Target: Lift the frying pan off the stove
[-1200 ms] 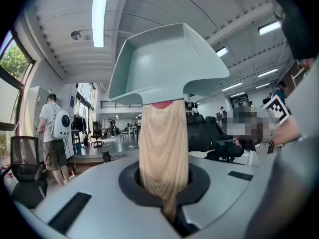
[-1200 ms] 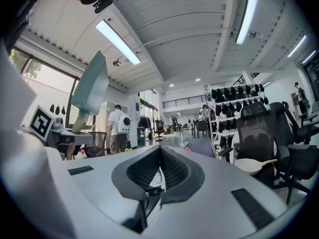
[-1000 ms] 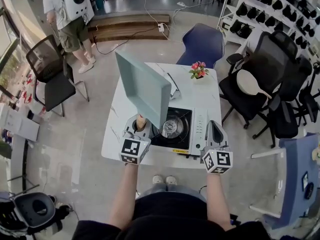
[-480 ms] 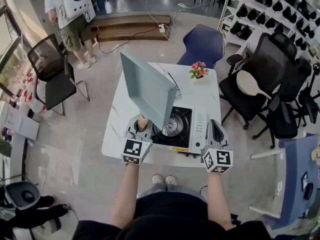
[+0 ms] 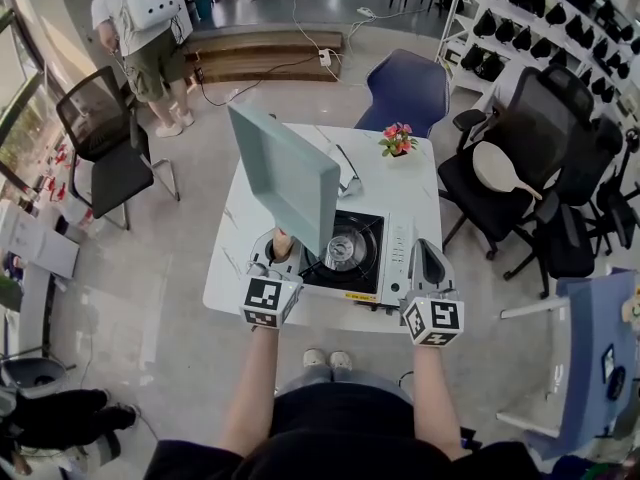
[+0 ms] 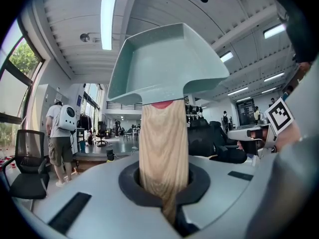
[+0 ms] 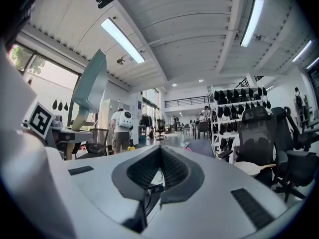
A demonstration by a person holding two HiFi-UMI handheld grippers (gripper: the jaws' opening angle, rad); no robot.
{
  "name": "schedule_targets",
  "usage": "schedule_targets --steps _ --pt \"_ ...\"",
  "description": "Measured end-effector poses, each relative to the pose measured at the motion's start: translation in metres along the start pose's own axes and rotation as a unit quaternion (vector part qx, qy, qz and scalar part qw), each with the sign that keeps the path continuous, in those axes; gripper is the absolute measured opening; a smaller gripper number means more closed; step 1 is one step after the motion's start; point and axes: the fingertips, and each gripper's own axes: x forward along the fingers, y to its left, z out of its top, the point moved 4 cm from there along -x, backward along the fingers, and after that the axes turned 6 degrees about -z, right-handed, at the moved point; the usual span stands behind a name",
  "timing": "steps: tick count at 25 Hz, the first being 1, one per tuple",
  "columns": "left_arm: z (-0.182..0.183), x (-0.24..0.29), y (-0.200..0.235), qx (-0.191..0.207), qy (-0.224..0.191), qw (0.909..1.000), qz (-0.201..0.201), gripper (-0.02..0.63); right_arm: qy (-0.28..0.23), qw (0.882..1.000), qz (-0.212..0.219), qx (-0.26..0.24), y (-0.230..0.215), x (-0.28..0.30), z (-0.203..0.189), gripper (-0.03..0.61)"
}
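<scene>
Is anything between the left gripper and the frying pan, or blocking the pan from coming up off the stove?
Nothing visible. The left gripper is shut on the wooden handle of the frying pan, which is raised off the stove with open space above it.

Bright overhead strip lights (image 7: 122,40), fisheye-warped edges

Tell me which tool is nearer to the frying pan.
Left. The left tool is shut on the wooden handle of the frying pan, holding it above the stove; the right tool is apart, by the stove's right edge.
</scene>
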Motion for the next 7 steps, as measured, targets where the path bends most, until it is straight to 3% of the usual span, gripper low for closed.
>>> schedule_targets --steps 7 --pt "-0.0009 -0.0039 0.0001 -0.001 0.002 1.0000 0.000 0.014 0.002 1.000 0.000 0.000 0.0033 -0.0013 -0.0002 0.002"
